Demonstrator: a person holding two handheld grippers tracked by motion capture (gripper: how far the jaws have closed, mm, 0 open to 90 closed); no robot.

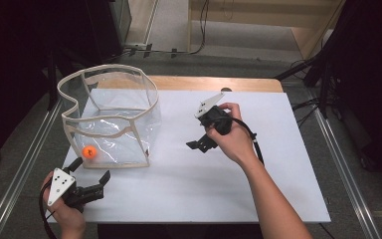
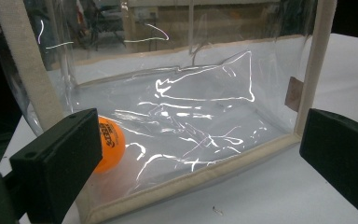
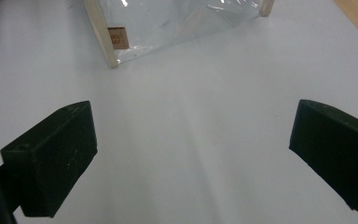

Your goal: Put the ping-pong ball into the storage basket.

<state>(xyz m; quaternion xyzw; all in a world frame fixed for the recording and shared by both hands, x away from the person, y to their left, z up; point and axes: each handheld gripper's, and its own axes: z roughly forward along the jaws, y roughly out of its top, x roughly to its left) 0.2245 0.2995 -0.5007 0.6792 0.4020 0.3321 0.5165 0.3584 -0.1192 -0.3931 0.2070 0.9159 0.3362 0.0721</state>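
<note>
A clear plastic bag (image 1: 108, 67) with beige trim stands open on the left of the white board (image 1: 204, 184). An orange ball (image 1: 89, 152) lies inside it at the near left corner. My left gripper (image 1: 91, 169) is open just in front of that corner, outside the bag. In the left gripper view the ball (image 2: 113, 143) sits behind the bag's clear wall (image 2: 191, 175), partly hidden by the left jaw, and the left gripper (image 2: 200, 154) holds nothing. My right gripper (image 1: 198, 143) is open at mid-table, right of the bag. The right gripper (image 3: 191, 149) has only bare board between its jaws.
A small brown tag (image 3: 117, 37) is on the bag's near corner trim (image 3: 98, 28). A wooden tabletop (image 1: 204, 82) shows behind the board. Metal rails (image 1: 25, 159) run along both sides, and dark equipment and cables stand beyond.
</note>
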